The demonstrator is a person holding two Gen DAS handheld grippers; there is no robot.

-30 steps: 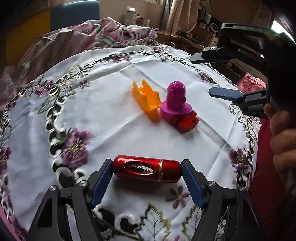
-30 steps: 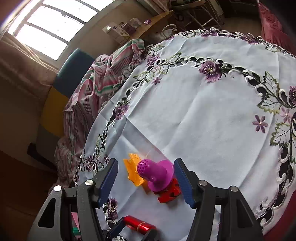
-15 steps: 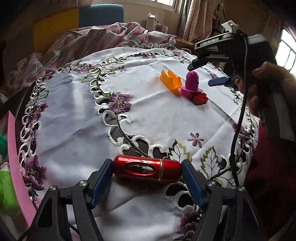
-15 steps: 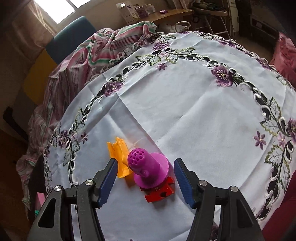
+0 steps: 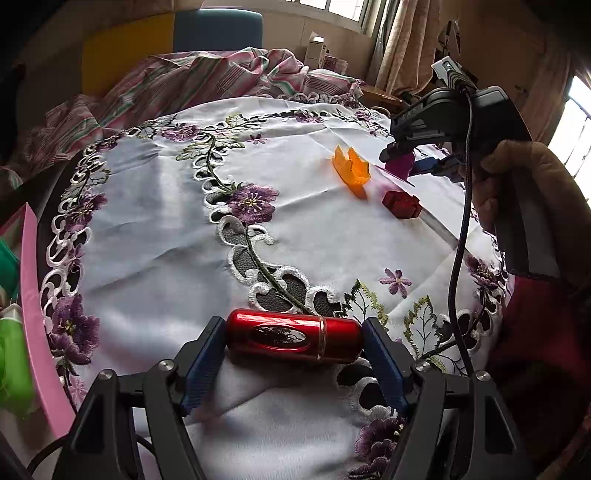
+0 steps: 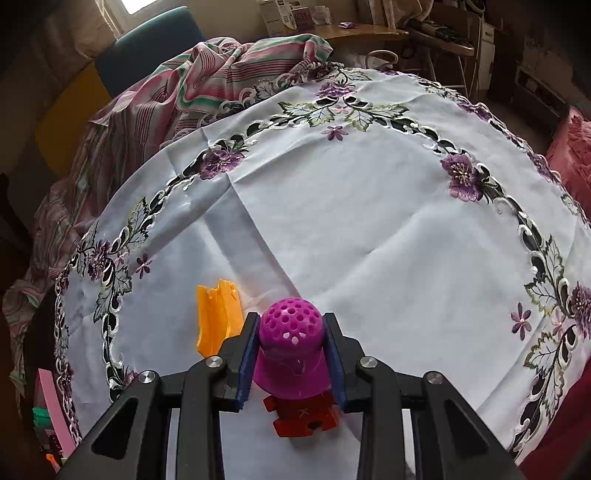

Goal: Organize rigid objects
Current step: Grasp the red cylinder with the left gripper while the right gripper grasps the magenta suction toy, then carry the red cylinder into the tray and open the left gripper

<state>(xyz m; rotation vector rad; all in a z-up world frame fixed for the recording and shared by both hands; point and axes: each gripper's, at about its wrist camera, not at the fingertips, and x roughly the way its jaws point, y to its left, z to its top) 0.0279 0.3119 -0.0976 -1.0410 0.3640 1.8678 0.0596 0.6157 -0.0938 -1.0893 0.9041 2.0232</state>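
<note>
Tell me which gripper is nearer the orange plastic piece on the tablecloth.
Right. The right gripper is closing on the purple perforated piece right beside the orange plastic piece; the left gripper, holding the red cylinder, sits far across the cloth.

embroidered round tablecloth (image 6: 369, 229): white, purple flowers
glossy metal cylinder (image 5: 293, 336): red, gold band
perforated plastic dome (image 6: 291, 347): magenta
gripper pads (image 5: 201, 365): blue

place: lived-in home room
worktop: round, covered by a white embroidered tablecloth (image 6: 369, 221) with purple flowers and cutwork border
fabric: striped pink-green cloth (image 6: 221, 74) heaped at far edge
seating: blue chair back (image 5: 218, 29) behind it
windows: curtains (image 5: 399, 44) beside daylight window
clutter: wooden side desk (image 6: 354, 35) with small boxes (image 6: 280, 16), cables and shelves behind
</note>
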